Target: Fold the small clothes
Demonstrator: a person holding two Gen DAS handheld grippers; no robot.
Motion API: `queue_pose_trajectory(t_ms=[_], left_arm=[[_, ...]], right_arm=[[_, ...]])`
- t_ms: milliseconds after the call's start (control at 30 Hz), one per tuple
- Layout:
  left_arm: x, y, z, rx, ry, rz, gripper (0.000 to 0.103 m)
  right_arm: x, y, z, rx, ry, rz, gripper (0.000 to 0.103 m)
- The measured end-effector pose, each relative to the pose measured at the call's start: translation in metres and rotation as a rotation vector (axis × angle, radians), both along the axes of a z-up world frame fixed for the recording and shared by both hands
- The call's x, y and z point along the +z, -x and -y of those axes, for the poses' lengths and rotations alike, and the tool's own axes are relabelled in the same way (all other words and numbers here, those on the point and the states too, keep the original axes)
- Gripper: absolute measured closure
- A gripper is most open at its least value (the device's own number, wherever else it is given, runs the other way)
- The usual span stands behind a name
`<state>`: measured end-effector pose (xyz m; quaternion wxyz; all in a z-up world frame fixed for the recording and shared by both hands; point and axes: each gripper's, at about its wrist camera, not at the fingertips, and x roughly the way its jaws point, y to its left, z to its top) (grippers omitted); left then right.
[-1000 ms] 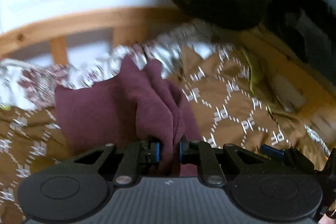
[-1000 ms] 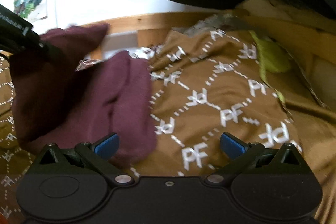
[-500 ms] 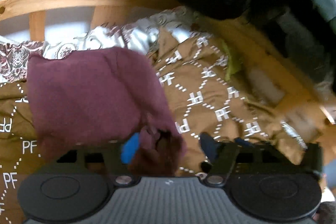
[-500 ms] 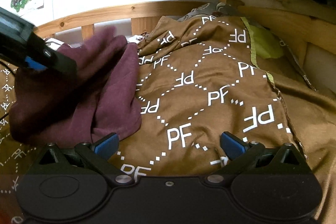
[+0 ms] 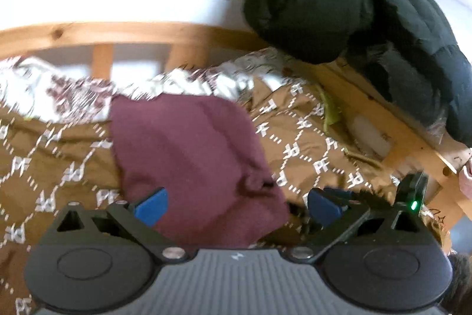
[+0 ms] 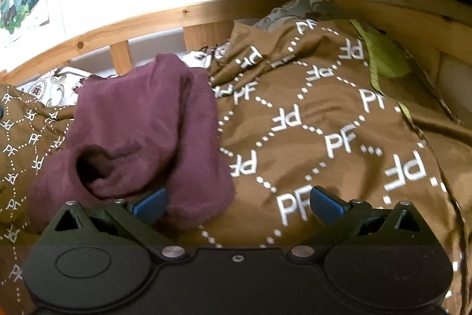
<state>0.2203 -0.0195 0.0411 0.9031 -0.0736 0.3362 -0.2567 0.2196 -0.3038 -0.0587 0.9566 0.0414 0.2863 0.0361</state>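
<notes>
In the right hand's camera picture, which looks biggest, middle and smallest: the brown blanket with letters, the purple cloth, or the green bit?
1. brown blanket, biggest, filling most of the picture.
2. purple cloth, middle, though it lies nearer the camera.
3. green bit, smallest, partly tucked under the blanket.

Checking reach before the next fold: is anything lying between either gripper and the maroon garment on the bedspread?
Nothing visible does. The maroon garment lies in the open on the brown bedspread, directly ahead of the left gripper, whose jaws have just been opening and hold nothing. The right gripper, also open, has it at its left finger.
</notes>
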Motion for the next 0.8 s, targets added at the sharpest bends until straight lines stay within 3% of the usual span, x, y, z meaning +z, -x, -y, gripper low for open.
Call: queue_pose_trajectory(t_ms=[167, 400, 667, 800], left_arm=[[-0.024, 0.004, -0.017, 0.047, -0.038, 0.014, 0.001], [-0.052, 0.001, -0.012, 0.002, -0.08, 0.017, 0.001], [-0.08, -0.008, -0.007, -0.005, -0.113, -0.021, 0.001], [-0.086, -0.004, 0.001, -0.033, -0.157, 0.012, 0.001]], right_arm=[[0.015, -0.011, -0.012, 0.014, 0.025, 0.019, 0.001], [0.02, -0.014, -0.013, 0.007, 0.052, 0.02, 0.001], [0.031, -0.033, -0.004, 0.057, -0.063, 0.064, 0.001], [0.037, -0.051, -0.013, 0.124, -0.1, 0.07, 0.0]])
